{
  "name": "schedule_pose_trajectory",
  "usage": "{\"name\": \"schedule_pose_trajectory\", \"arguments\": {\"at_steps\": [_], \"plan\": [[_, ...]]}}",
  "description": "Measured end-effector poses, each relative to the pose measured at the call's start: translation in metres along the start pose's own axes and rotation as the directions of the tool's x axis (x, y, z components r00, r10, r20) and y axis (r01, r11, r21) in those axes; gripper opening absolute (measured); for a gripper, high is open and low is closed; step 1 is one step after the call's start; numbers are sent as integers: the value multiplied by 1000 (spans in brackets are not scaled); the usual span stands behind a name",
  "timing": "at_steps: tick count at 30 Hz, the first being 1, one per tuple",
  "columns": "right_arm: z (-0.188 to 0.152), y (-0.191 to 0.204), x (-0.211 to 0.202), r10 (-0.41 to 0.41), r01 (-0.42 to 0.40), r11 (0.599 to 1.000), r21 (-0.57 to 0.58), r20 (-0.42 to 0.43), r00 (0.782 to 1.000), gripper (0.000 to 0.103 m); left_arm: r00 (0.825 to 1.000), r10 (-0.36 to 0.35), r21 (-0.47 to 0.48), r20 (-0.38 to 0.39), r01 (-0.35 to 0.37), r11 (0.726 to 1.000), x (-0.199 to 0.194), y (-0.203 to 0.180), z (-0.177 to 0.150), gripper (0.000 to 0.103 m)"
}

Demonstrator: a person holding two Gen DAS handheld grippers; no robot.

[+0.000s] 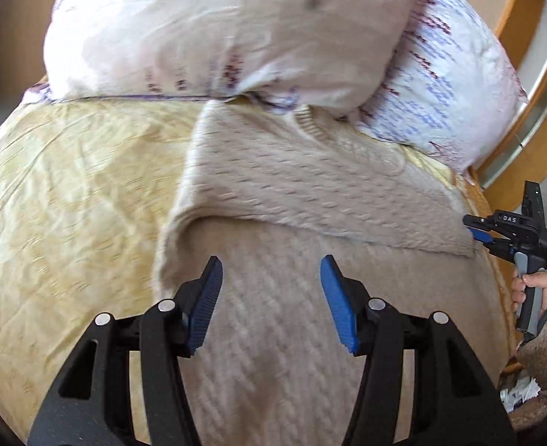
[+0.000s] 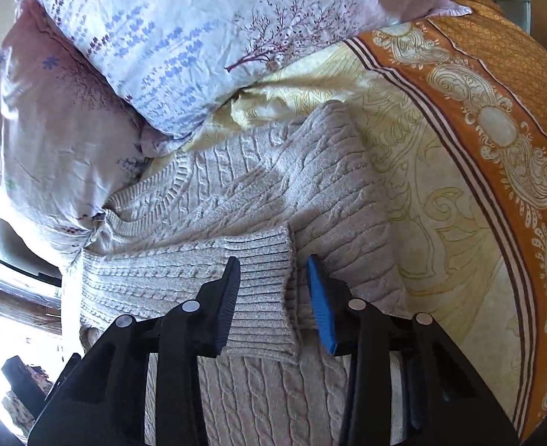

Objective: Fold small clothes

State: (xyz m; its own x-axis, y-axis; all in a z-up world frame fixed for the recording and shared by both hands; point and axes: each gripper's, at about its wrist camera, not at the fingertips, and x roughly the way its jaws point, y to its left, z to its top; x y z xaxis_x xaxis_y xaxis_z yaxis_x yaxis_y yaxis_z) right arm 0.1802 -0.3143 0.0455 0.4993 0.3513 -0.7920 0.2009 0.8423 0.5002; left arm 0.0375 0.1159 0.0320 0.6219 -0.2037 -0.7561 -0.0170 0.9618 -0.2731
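bed: yellow sheet (image 1: 69, 186) | floral pillows (image 2: 199, 29) | wooden headboard (image 1: 526, 85) | daylight

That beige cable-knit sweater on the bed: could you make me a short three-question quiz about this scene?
1. True or false: the left gripper is clamped on the beige cable-knit sweater.
2. What lies between the right gripper's fingers? A) ribbed sleeve cuff B) floral pillow C) nothing
3. Fill in: the sweater lies on a pale yellow patterned ____.

Key: 1 false; 2 A; 3 bedsheet.
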Motion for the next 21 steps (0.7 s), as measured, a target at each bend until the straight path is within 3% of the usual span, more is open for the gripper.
{"name": "schedule_pose_trajectory", "arguments": {"at_steps": [5,7,9,13,16,18,21], "plan": [[-2,5,7,-28,27,999,-47,-9,1000,27,996,76,-99,-36,-79,992,-6,42,-16,55],[-3,8,9,-10,9,998,-60,-18,1000,11,995,84,-113,-58,-90,989,-3,49,-21,55],[-5,18,8,-17,16,994,-107,-9,1000,8,995,78,-121,-69,-86,989,-2,54,-25,55],[4,41,-20,3,22,985,-169,145,989,7,999,23,-133,-47,-29,991,-3,52,-25,57],[15,53,-34,1,45,982,-183,246,969,7,998,32,-107,-60,-39,994,3,44,-24,58],[20,50,-18,-58,98,978,-182,210,976,7,998,31,-96,-59,-36,995,4,41,-25,60],[16,26,15,-146,155,980,-126,72,987,8,998,26,-97,-57,-31,995,4,41,-25,61]]}}
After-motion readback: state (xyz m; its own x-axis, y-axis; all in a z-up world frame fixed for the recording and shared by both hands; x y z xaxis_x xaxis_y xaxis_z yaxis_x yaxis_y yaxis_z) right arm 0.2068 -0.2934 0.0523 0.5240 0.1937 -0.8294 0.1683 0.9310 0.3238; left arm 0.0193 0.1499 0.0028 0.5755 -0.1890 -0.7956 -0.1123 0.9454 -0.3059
